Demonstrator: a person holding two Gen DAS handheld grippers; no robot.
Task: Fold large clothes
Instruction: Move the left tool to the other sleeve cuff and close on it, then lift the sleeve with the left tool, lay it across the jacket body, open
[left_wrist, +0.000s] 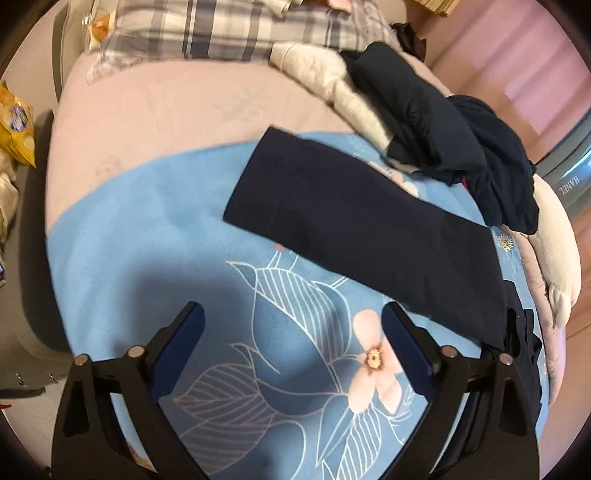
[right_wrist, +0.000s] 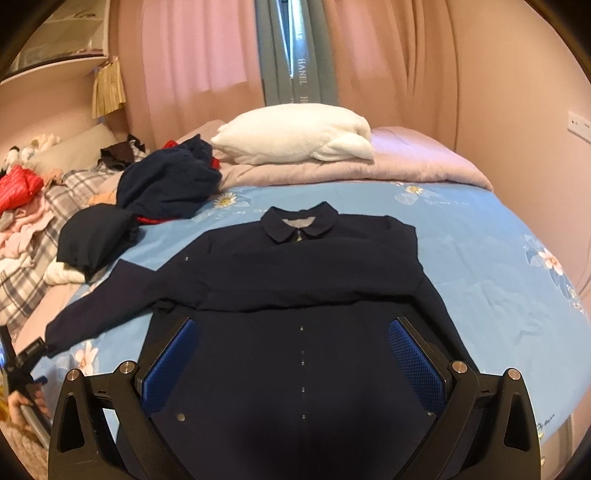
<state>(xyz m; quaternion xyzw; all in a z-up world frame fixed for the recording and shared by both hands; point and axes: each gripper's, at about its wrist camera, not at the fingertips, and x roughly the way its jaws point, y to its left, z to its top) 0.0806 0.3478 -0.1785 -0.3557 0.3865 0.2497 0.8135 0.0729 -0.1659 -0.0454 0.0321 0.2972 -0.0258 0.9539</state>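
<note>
Sleeve-folding looks like the step in hand: the navy jacket (right_wrist: 295, 266) lies face up on the blue floral sheet (right_wrist: 461, 236), one sleeve folded across its chest, the other sleeve (left_wrist: 354, 221) stretched out toward nine o'clock. Left gripper (left_wrist: 291, 354) hovers empty, jaws apart, the sleeve at its one o'clock. Right gripper (right_wrist: 291, 365) hangs spread over the hem. Next, probably, pinch the cuff and carry it across.

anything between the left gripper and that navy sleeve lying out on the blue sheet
Nothing visible. The left gripper hangs open over bare floral sheet, and the sleeve lies flat just beyond it, uncovered; the pile of dark clothes sits past its far end.
</note>
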